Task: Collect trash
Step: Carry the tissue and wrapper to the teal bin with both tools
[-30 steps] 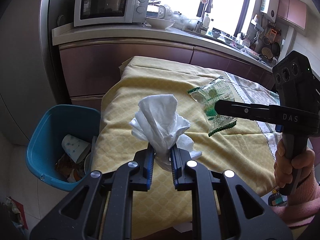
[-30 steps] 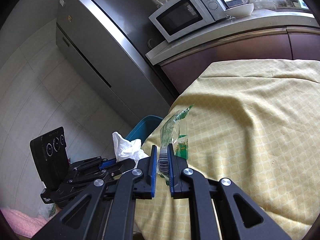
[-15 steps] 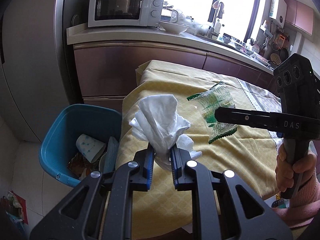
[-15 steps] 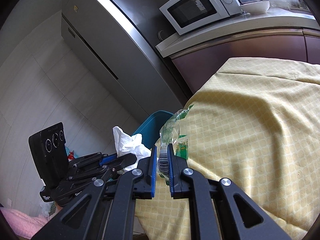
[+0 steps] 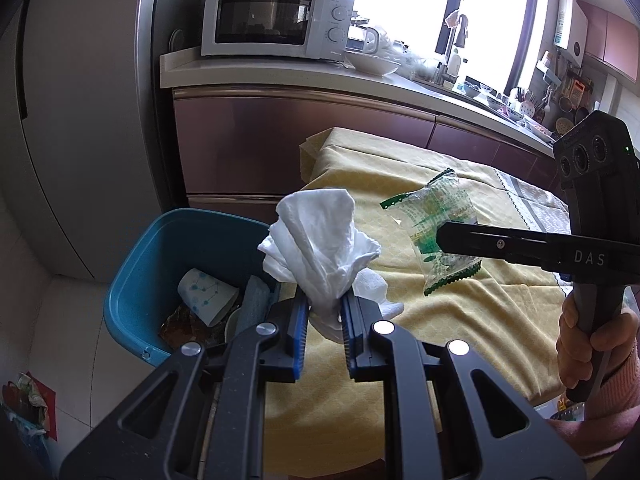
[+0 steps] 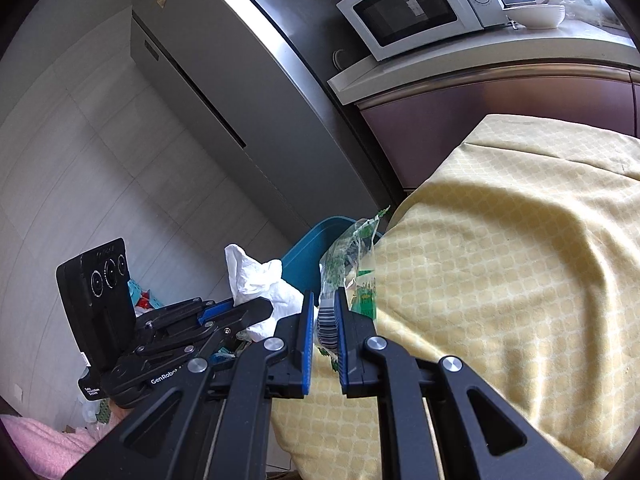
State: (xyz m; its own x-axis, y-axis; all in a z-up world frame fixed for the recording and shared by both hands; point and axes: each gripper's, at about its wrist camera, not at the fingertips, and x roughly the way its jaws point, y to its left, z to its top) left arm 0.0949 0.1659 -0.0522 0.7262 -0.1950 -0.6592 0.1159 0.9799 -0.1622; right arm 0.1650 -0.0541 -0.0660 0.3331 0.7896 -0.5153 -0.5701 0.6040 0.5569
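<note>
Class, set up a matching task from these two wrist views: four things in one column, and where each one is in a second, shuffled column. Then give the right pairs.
Things:
1. crumpled white tissue
2. green snack wrapper
3. paper cup
4. microwave

Places:
A. on the kitchen counter
B. clamped in the right tongs
C. lying inside the blue bin
D. clamped in the left tongs

Pairs: 1-D, 2-B, 3-C, 4-A
</note>
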